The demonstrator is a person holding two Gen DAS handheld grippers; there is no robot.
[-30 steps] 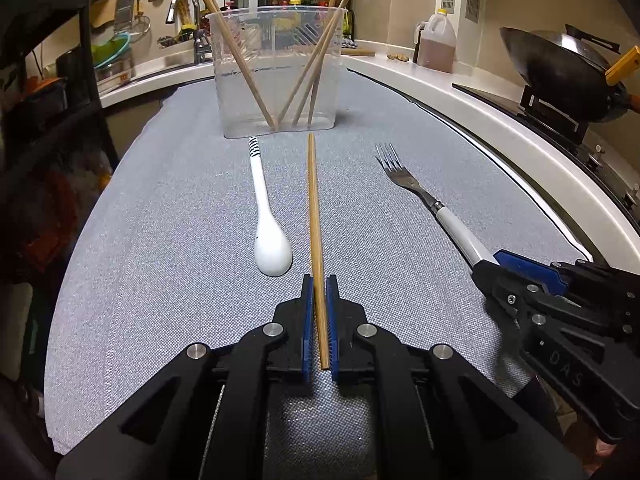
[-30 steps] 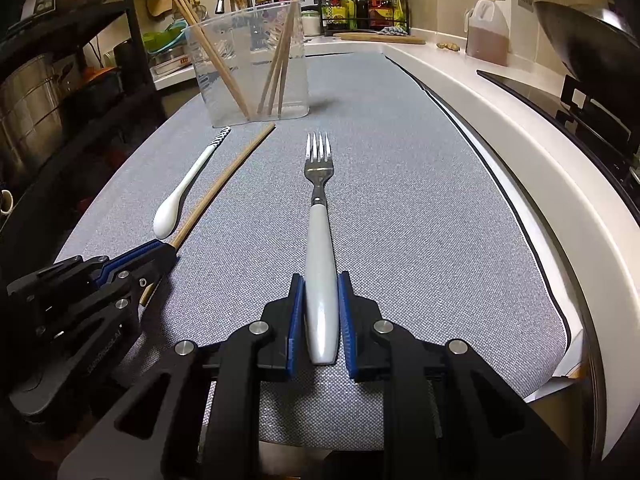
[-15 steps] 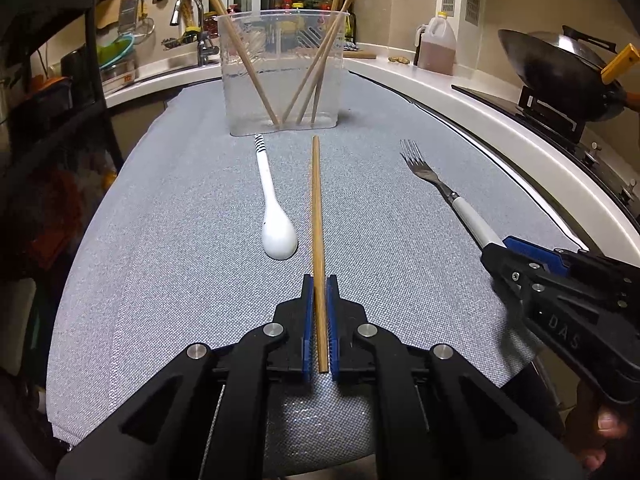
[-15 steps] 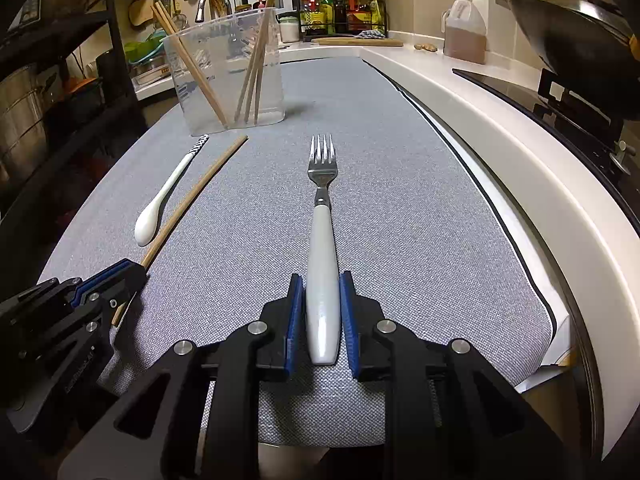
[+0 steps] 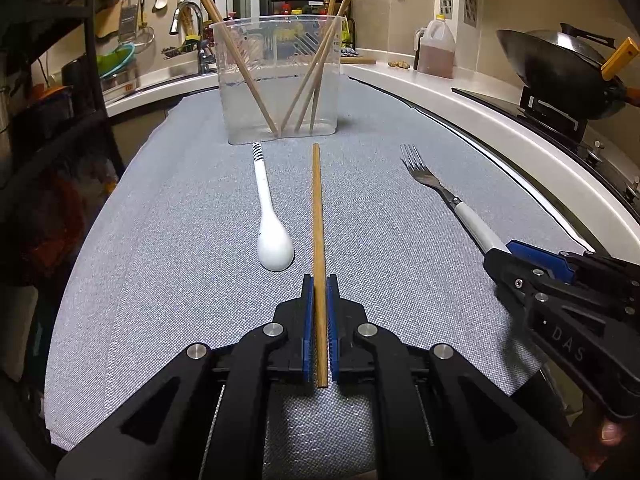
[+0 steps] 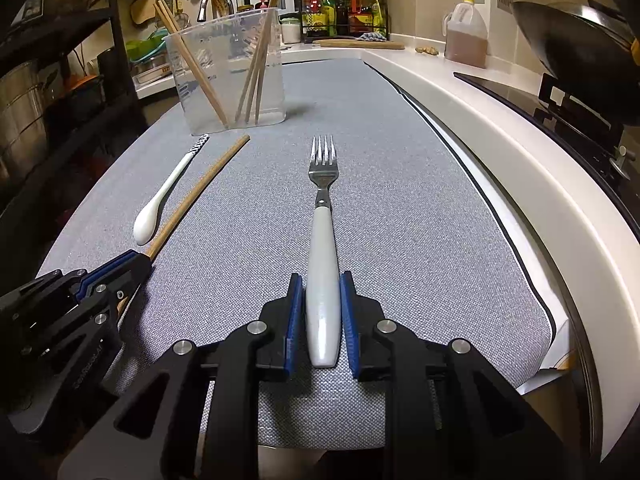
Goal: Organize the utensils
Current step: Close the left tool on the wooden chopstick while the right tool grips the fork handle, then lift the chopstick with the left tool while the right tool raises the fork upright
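In the left wrist view, the left gripper is clenching the near end of a wooden chopstick that is lying on the grey desk, pointing toward the clear container near the far edge. A white spoon is lying just beside it.

In the right wrist view, the right gripper is grasping the white handle of the fork, its tines pointing toward the far edge.
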